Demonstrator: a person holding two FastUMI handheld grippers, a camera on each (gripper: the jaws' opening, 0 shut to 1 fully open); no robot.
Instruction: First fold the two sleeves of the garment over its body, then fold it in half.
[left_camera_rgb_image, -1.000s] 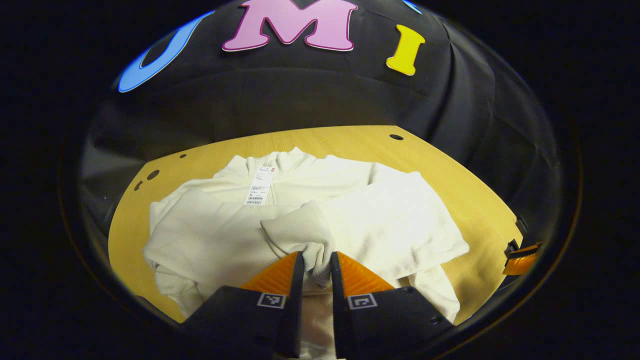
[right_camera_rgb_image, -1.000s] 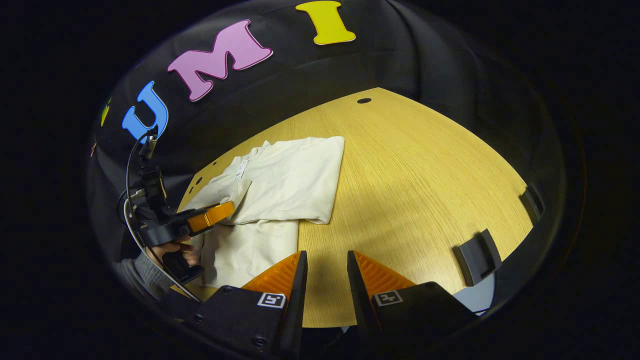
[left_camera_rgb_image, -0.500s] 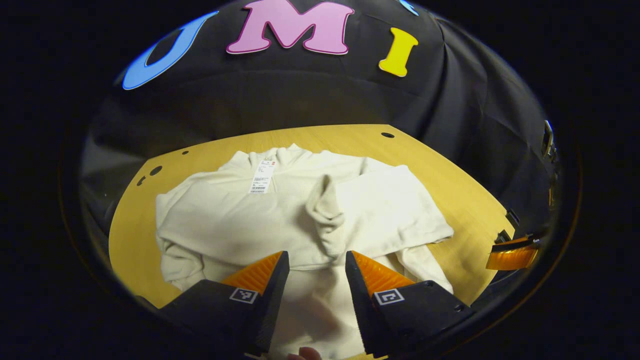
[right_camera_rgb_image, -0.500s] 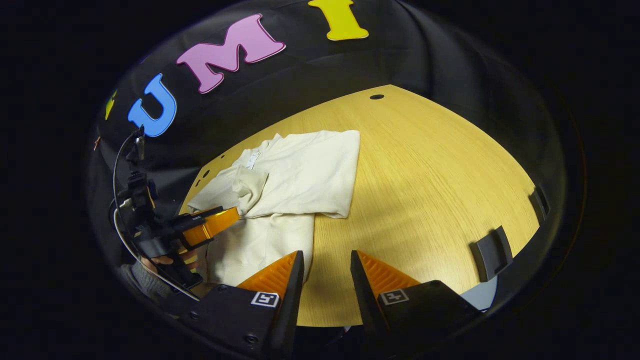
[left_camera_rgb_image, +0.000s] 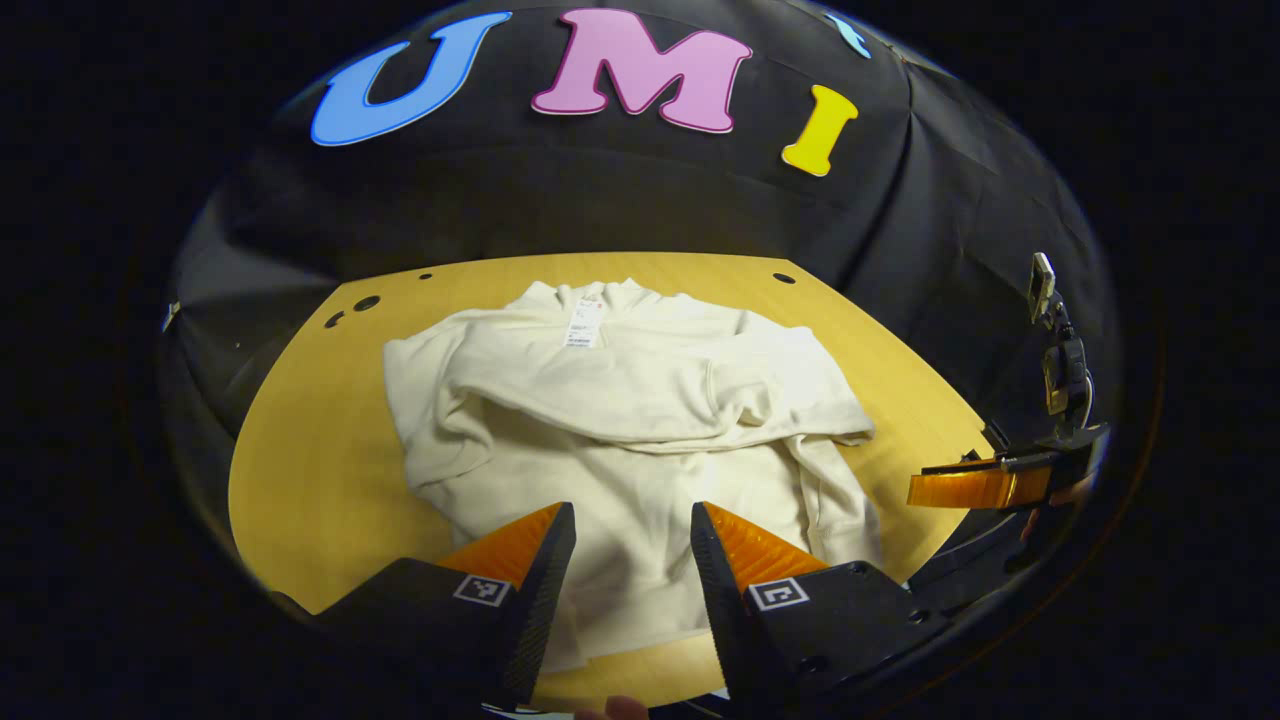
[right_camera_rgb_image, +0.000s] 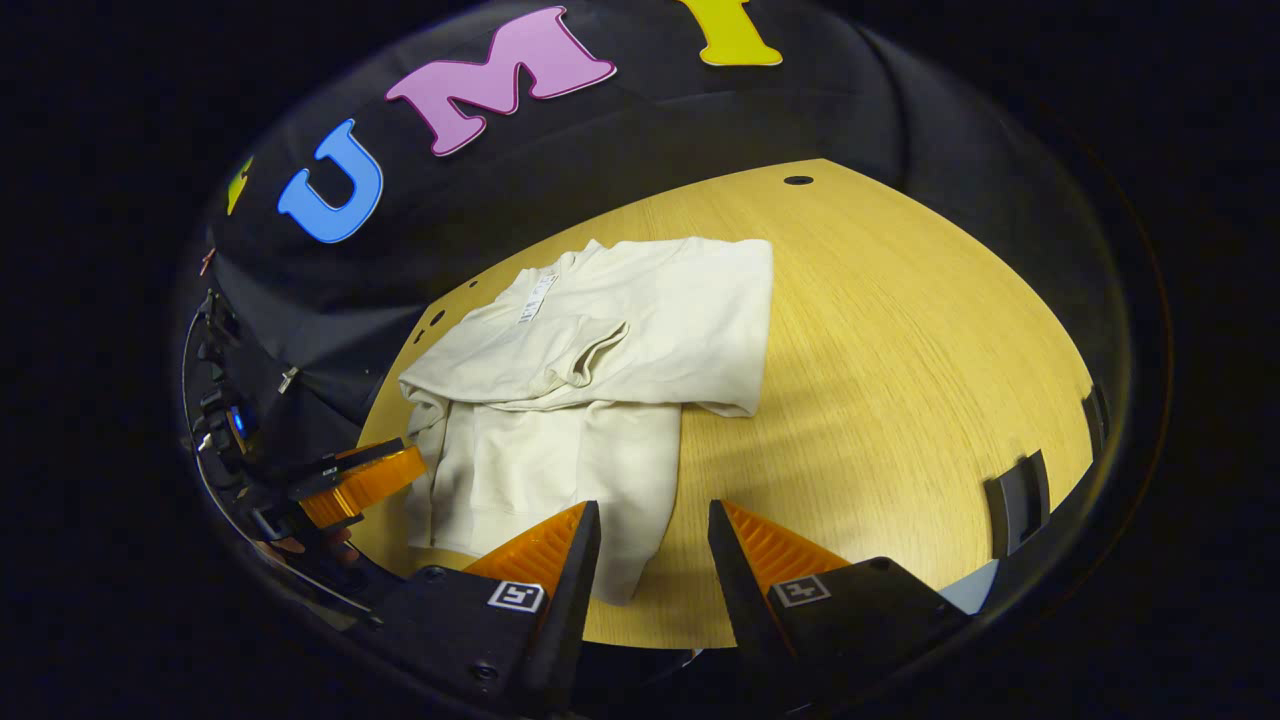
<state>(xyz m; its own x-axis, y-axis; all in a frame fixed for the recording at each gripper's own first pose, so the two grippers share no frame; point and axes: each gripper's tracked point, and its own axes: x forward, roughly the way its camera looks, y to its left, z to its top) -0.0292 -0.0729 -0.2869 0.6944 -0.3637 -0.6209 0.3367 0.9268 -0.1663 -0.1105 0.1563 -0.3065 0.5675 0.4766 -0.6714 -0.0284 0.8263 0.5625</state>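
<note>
Your right hand-held gripper (right_camera_rgb_image: 647, 560) hangs over the near edge of the wooden worktop (right_camera_rgb_image: 900, 330), fingers parted with nothing between them. The cream sweatshirt (right_camera_rgb_image: 600, 370) lies flat on the worktop's left half, both sleeves folded across the body, a paper tag (right_camera_rgb_image: 537, 297) at the collar. Its hem sits just beyond your left finger. Your left hand-held gripper (right_camera_rgb_image: 365, 482) shows at the far left edge, beside the sweatshirt's hem corner, apart from the cloth.
</note>
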